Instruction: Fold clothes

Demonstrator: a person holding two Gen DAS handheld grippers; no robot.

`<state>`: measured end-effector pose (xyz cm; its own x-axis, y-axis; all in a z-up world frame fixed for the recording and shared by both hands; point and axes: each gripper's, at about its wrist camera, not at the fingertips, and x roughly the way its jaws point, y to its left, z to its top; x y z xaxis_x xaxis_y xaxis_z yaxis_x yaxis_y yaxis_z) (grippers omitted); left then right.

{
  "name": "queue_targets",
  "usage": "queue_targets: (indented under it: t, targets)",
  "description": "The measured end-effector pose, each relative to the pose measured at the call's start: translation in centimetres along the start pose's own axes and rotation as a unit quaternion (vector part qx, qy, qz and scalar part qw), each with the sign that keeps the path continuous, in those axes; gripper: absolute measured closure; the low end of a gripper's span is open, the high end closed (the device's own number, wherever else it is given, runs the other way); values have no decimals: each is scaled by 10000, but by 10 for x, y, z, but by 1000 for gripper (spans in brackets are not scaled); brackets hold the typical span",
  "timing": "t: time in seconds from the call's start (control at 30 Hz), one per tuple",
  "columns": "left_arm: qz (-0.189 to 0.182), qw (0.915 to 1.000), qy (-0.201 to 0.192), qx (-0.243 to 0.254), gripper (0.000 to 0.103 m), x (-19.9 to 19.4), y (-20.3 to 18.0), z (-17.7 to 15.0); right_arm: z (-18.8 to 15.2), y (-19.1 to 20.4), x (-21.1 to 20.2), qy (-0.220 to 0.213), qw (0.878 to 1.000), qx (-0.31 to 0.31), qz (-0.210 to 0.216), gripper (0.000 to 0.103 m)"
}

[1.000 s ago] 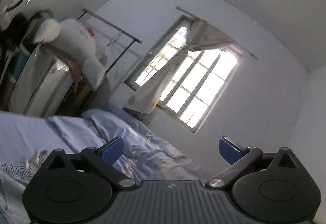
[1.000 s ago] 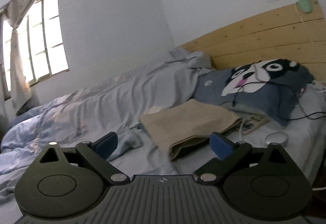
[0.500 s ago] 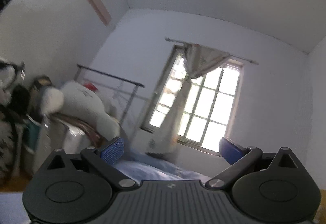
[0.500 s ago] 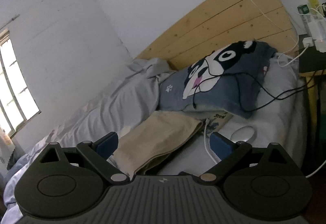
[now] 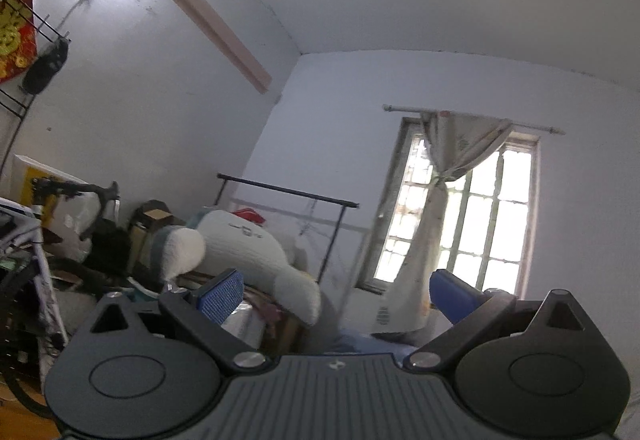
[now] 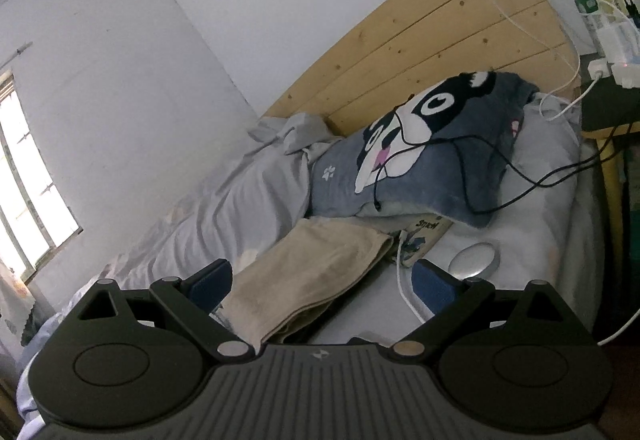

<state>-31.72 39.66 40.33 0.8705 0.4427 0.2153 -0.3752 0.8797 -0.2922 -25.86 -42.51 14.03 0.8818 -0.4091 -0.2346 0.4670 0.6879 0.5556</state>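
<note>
A folded beige garment (image 6: 316,272) lies on the grey bedsheet (image 6: 532,240) in the right wrist view, just beyond my right gripper (image 6: 322,284). That gripper is open, its blue pads apart with nothing between them, raised above the bed. My left gripper (image 5: 336,290) is also open and empty; it is tilted up toward the far wall and window, with no garment in its view. Only a sliver of blue bedding (image 5: 360,344) shows below its fingers.
A grey dog-print pillow (image 6: 420,160) with black cables (image 6: 520,180) leans on the wooden headboard (image 6: 440,40). A crumpled grey duvet (image 6: 224,208) fills the bed's left side. A round mirror (image 6: 474,260) and white cable (image 6: 404,288) lie nearby. A plush toy (image 5: 240,252), clothes rack (image 5: 288,196) and window (image 5: 472,220) stand in the left wrist view.
The left gripper has tipped upward, losing the bed and showing wall, ceiling and window. The right gripper has swung right toward the headboard and pillow. Both stayed open and empty.
</note>
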Motion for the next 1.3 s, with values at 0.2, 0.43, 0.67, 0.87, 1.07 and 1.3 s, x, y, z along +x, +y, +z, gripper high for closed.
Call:
queue_targets:
  t: [0.2, 0.43, 0.67, 0.87, 1.07, 1.3]
  targets:
    - [338, 9994, 52, -49, 1, -3, 18, -2, 0, 0, 1, -32, 10000, -57, -69, 5]
    - [575, 9982, 58, -184, 1, -9, 36, -4, 0, 2, 2, -96, 9995, -132, -254, 5]
    - [617, 9955, 249, -681, 0, -12, 50, -26, -4, 12, -2, -135, 9992, -387, -4, 5]
    - [546, 9918, 241, -1134, 0, -11, 53, -40, -1, 17, -9, -293, 9985, -452, 117, 5]
    - [467, 9931, 30, -1079, 0, -5, 55, -40, 12, 20, -18, -440, 9974, -408, 396, 5]
    - [361, 9898, -65, -1378, 0, 2, 68, -38, 34, 53, -36, -732, 9928, -452, 828, 5]
